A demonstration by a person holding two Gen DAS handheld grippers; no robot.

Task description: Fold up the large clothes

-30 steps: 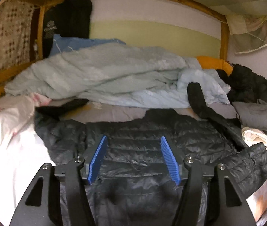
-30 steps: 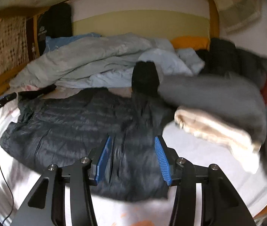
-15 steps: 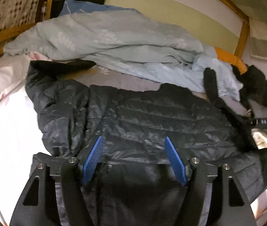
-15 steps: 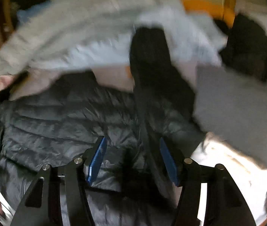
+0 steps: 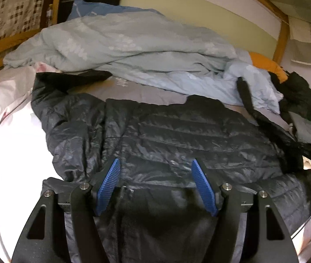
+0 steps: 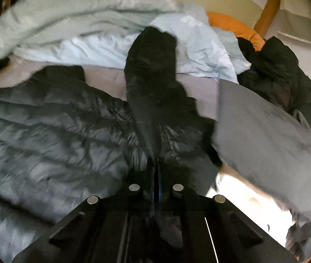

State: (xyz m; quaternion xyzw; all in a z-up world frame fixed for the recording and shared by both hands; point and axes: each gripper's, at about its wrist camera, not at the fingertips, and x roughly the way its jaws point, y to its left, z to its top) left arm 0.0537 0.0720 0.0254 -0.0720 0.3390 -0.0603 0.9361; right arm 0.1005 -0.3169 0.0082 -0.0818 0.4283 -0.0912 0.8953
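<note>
A black quilted puffer jacket point(image 5: 177, 135) lies spread across the bed, near a rumpled pale green duvet point(image 5: 122, 41) on the far side. The left claw point(image 5: 156, 180) hovers over its lower part, blue pads spread wide. The right claw point(image 6: 156, 175) is pressed together, pinching the jacket's fabric beside its right sleeve point(image 6: 151, 65). A grey pillow point(image 6: 265, 135) sits to the right.

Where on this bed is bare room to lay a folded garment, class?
Two free patches: the white sheet left of the black puffer jacket, and the grey strip between the jacket and the pale blue duvet. The right side is crowded with heaped clothes.
</note>
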